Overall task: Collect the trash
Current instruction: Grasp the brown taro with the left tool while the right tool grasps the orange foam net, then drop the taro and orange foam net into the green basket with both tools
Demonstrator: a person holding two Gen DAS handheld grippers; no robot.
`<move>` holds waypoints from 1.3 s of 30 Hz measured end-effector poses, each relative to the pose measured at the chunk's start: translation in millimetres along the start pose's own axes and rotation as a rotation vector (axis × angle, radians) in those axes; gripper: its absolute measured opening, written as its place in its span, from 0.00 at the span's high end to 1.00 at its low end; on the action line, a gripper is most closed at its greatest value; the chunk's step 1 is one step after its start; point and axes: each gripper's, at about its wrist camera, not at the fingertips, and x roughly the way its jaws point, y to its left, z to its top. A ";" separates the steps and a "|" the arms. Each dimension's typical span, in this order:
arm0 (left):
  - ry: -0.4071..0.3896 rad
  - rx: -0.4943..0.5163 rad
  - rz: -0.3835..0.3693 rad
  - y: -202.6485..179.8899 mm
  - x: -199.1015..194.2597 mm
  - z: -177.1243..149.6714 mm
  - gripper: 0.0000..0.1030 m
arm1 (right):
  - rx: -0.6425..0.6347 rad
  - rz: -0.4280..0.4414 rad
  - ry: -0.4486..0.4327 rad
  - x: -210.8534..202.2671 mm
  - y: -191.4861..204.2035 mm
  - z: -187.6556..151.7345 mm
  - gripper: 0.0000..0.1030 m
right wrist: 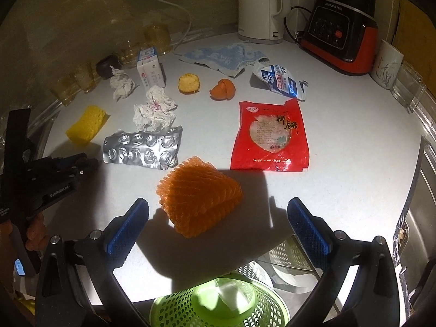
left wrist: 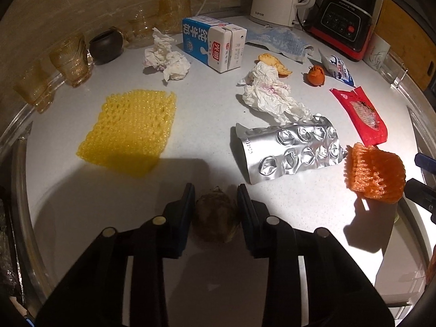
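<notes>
— What's the left gripper (left wrist: pixel 215 212) got?
— A brown, fuzzy lump (left wrist: pixel 216 218) on the white counter (left wrist: pixel 207 125); the jaws sit narrow around it, pads right at its sides.
— And the right gripper (right wrist: pixel 218 226)?
— Jaws wide, empty, the orange foam fruit net (right wrist: pixel 200 199) lying just ahead between them. A green mesh basket (right wrist: pixel 218 305) sits below the counter edge.
</notes>
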 end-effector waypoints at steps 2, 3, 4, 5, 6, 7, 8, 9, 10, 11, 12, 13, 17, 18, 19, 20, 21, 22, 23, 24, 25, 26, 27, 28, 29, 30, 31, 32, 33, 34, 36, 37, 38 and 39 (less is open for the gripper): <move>-0.002 0.002 0.000 0.0 -1.1 -0.6 0.69 | -0.001 0.002 0.015 5.0 1.3 0.8 0.02; 0.001 0.000 -0.006 0.3 -1.7 -0.6 0.69 | -0.001 0.004 0.024 8.5 2.4 1.0 0.02; 0.005 -0.005 -0.015 1.2 -2.5 -0.7 0.69 | -0.003 0.004 0.033 12.4 4.0 1.3 0.02; 0.005 -0.009 -0.023 2.0 -4.3 -1.0 0.69 | -0.006 0.007 0.041 16.3 6.0 1.7 0.02; 0.003 -0.009 -0.025 2.2 -7.0 -1.1 0.69 | -0.009 0.009 0.047 19.6 7.3 1.8 0.02; 0.001 -0.007 -0.027 2.0 -9.1 -1.1 0.69 | -0.015 0.006 0.058 24.7 10.1 2.4 0.02; -0.001 -0.007 -0.033 1.9 -13.0 -1.4 0.69 | -0.021 0.005 0.067 28.8 12.9 2.5 0.04; -0.004 -0.008 -0.038 1.6 -16.3 -1.7 0.69 | -0.027 0.004 0.071 31.8 15.2 2.1 0.13; -0.007 -0.008 -0.043 1.4 -20.4 -2.2 0.69 | -0.034 0.005 0.080 35.5 17.9 2.0 0.19; -0.012 -0.008 -0.051 0.7 -26.2 -2.6 0.69 | -0.037 0.008 0.092 38.1 19.6 1.9 0.31; -0.017 -0.005 -0.054 -0.1 -30.7 -2.8 0.69 | -0.035 0.010 0.099 40.8 20.9 1.2 0.38; -0.021 -0.003 -0.057 -1.3 -34.2 -2.8 0.69 | -0.034 0.016 0.102 41.9 21.6 0.2 0.39; -0.039 0.014 -0.090 -10.0 -54.2 -6.0 0.69 | -0.013 0.063 0.097 33.6 18.0 -3.7 0.64; -0.041 0.019 -0.101 -13.2 -58.9 -7.8 0.69 | -0.002 0.072 0.096 29.2 15.0 -5.6 0.65; -0.042 0.033 -0.118 -19.7 -65.2 -10.1 0.69 | 0.006 0.078 0.091 24.2 12.8 -7.4 0.66; -0.043 0.048 -0.130 -25.3 -69.5 -11.9 0.69 | 0.020 0.088 0.081 15.5 8.1 -10.5 0.66; -0.045 0.074 -0.141 -34.4 -75.7 -14.9 0.69 | 0.031 0.095 0.071 6.3 3.7 -14.1 0.66; -0.046 0.093 -0.149 -41.5 -80.1 -17.3 0.69 | 0.040 0.094 0.061 -4.9 -1.7 -19.5 0.66; -0.045 0.124 -0.173 -52.9 -87.3 -22.0 0.69 | 0.042 0.084 0.053 -15.1 -6.4 -24.7 0.66; -0.038 0.148 -0.202 -63.8 -92.2 -26.4 0.69 | 0.043 0.072 0.046 -26.3 -12.1 -31.2 0.66; -0.031 0.167 -0.228 -72.2 -95.9 -30.8 0.69 | 0.044 0.063 0.041 -37.6 -18.4 -38.7 0.66; -0.016 0.201 -0.268 -87.9 -100.6 -38.3 0.69 | 0.044 0.055 0.038 -45.5 -23.0 -44.8 0.66; -0.008 0.220 -0.289 -97.9 -103.3 -43.1 0.69 | 0.045 0.040 0.036 -55.9 -29.3 -52.9 0.65; 0.001 0.244 -0.312 -110.2 -105.1 -50.2 0.69 | 0.047 0.029 0.034 -62.7 -34.3 -58.0 0.65; 0.011 0.277 -0.335 -125.0 -106.3 -59.2 0.69 | 0.050 0.015 0.033 -73.3 -41.8 -67.6 0.65; 0.020 0.309 -0.346 -138.5 -106.3 -68.0 0.69 | 0.056 0.007 0.034 -78.7 -47.5 -72.4 0.64; 0.030 0.335 -0.352 -150.1 -105.1 -76.6 0.69 | 0.063 0.005 0.037 -82.1 -53.0 -77.4 0.64; 0.045 0.360 -0.360 -162.6 -102.7 -86.0 0.69 | 0.073 0.007 0.042 -88.9 -59.4 -84.8 0.64; 0.064 0.379 -0.370 -172.7 -99.5 -94.2 0.69 | 0.079 0.007 0.044 -94.7 -64.7 -91.4 0.63; 0.085 0.391 -0.377 -180.2 -96.1 -101.2 0.69 | 0.082 0.001 0.047 -98.3 -68.9 -97.0 0.63; 0.150 0.411 -0.387 -195.4 -86.3 -115.9 0.69 | 0.081 -0.005 0.059 -101.6 -74.8 -106.1 0.63; 0.174 0.415 -0.384 -199.8 -82.3 -120.2 0.69 | 0.083 -0.003 0.061 -103.0 -77.3 -110.8 0.63; 0.196 0.417 -0.373 -204.3 -78.7 -125.5 0.67 | 0.085 0.004 0.070 -103.4 -81.7 -115.8 0.63; 0.211 0.414 -0.362 -207.1 -77.2 -128.9 0.63 | 0.087 0.012 0.074 -103.9 -83.9 -120.0 0.63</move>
